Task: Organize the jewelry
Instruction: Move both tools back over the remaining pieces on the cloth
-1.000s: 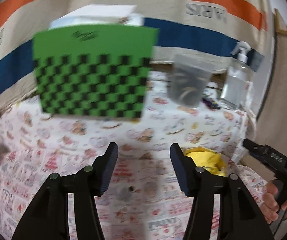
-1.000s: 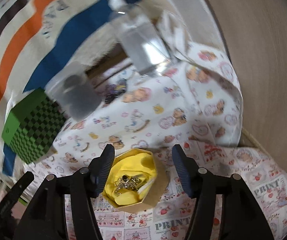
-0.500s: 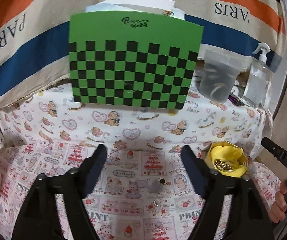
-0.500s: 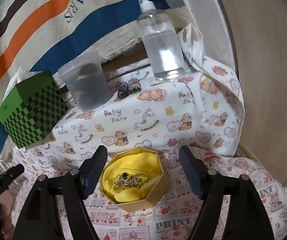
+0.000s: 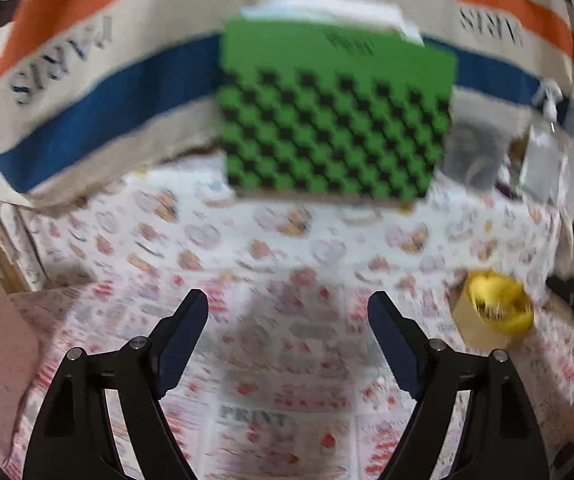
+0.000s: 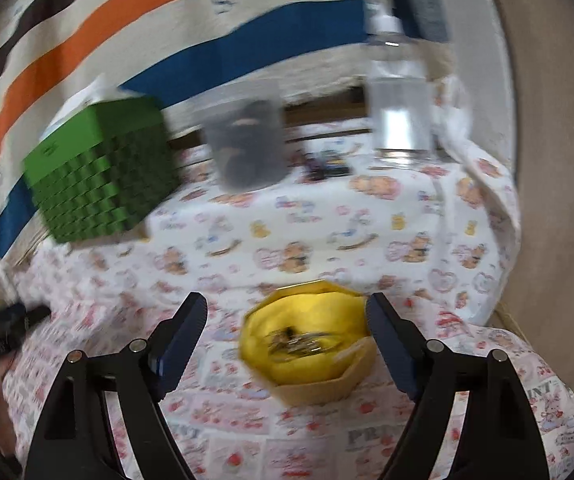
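Yellow-lined box [image 6: 307, 364] 1, jewelry pile [image 6: 303, 342] 1, grippers 2, both spread

Half a second ago both views are sharp; now both smear with motion. In the left wrist view the green box with black checks [image 5: 337, 120] sits further right and tilted, the yellow-lined octagonal cardboard box [image 5: 491, 312] lies nearer the right edge, and the small items between the left gripper [image 5: 287, 320] fingers on the printed tablecloth [image 5: 287, 360] no longer show. In the right wrist view that yellow-lined box [image 6: 307, 344] sits closer to the right finger [image 6: 391, 344] of the right gripper [image 6: 287, 320].
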The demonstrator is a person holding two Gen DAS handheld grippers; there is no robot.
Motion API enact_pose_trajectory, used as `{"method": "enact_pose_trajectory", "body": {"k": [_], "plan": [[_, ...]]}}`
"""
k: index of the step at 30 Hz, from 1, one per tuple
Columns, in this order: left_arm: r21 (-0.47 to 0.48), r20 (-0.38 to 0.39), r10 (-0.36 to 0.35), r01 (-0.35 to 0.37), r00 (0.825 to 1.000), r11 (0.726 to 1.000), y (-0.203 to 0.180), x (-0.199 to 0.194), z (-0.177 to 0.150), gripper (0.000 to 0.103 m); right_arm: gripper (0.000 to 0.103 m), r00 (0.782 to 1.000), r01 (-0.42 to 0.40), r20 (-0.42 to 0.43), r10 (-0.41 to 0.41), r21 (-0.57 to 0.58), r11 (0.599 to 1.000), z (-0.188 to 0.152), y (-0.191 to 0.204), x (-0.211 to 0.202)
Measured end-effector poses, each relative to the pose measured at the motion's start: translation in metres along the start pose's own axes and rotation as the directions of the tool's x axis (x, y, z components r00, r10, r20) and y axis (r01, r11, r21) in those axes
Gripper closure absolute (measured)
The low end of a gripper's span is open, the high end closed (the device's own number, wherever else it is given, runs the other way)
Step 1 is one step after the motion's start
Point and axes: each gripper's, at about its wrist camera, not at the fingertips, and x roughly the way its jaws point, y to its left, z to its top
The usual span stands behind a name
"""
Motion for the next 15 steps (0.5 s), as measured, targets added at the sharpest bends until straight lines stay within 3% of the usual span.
{"method": "enact_pose_trajectory", "body": {"k": [5, 8, 10, 13, 15], "plan": [[-0.063, 0.040, 0.024, -0.022, 0.999, 0.998, 0.023, -0.010, 0.006, 0.017, 0.020, 0.988, -0.133, -0.092, 0.127, -0.064, 0.989, -0.005, 0.039, 0.009], [-0.081, 0.078, 0.070, -0.064, 0.994, 0.995, 0.030, -0.008, 0.006, 0.011, 0.020, 0.940, -0.178, -0.302, 0.156, -0.046, 0.983, -0.013, 0.068, 0.041], [-0.077, 0.074, 0.098, -0.093, 0.992, 0.993, 0.033, -0.005, 0.005, 0.010, 0.020, 0.912, -0.228, -0.355, 0.205, -0.025, 0.973, -0.020, 0.083, 0.053], [-0.094, 0.074, 0.110, -0.103, 0.991, 0.990, 0.041, -0.005, 0.005, 0.010, 0.021, 0.900, -0.206, -0.406, 0.157, -0.082, 0.975, -0.028, 0.106, 0.067], [-0.118, 0.063, 0.104, -0.096, 0.993, 0.988, 0.047, -0.004, 0.005, 0.010, 0.029, 0.892, -0.197, -0.432, 0.138, -0.095, 0.976, -0.035, 0.116, 0.075]]}}
